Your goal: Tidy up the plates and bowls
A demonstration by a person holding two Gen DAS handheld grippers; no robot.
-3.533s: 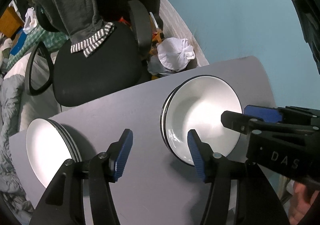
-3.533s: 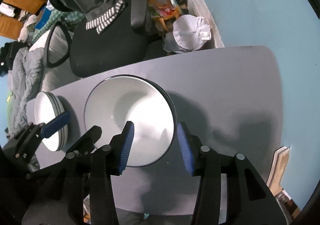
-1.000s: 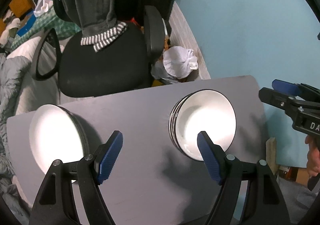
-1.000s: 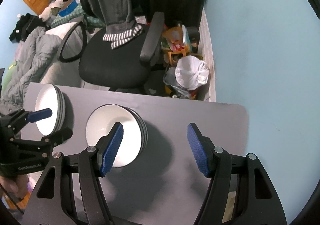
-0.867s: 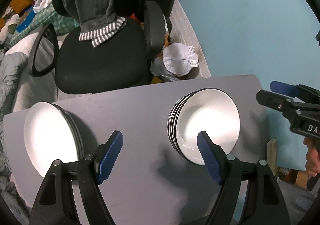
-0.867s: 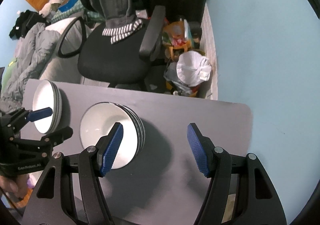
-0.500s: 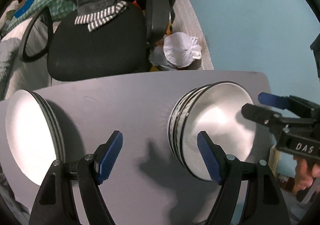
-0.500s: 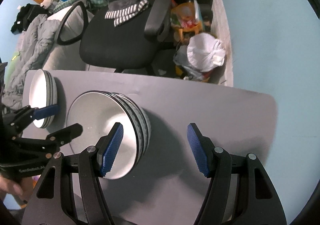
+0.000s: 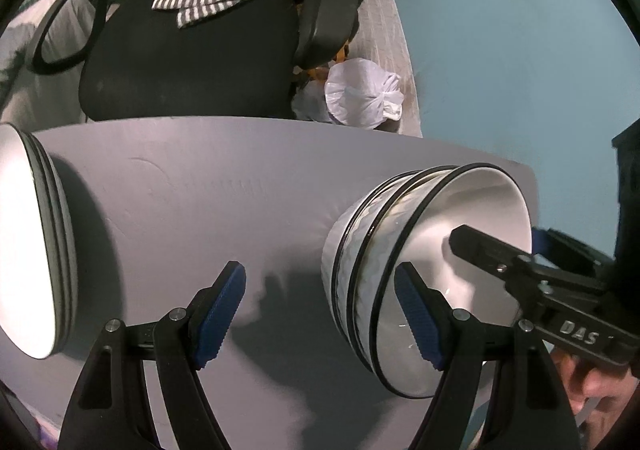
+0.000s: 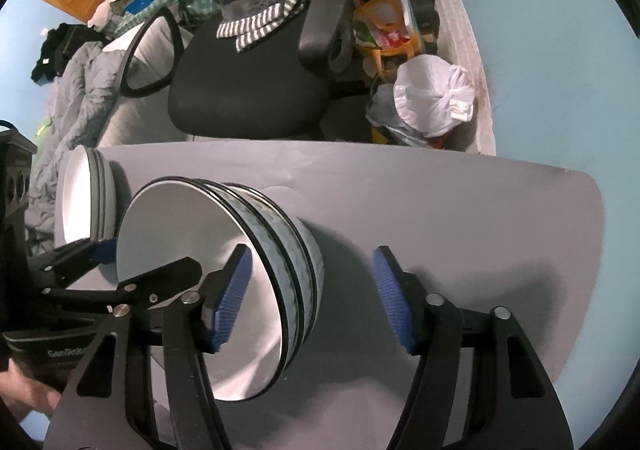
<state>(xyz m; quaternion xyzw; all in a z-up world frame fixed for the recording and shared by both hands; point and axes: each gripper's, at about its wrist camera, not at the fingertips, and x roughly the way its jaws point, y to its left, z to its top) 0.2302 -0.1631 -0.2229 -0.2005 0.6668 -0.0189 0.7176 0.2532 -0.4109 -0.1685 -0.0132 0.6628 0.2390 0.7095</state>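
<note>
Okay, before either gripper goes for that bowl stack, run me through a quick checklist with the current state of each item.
1. Left gripper open: ok, jaws wide, nothing between them.
2. Right gripper open: ok, jaws wide, nothing clamped.
3. Bowl stack nested evenly: ok, rims look parallel.
4. Right gripper lined up on the top bowl's rim: ok, one finger is over the white inside, the other outside the wall.
5. Plate stack clear of the bowls: ok, bare gray table lies between them.
6. Grippers clear of each other: cannot tell, both crowd the same stack.
</note>
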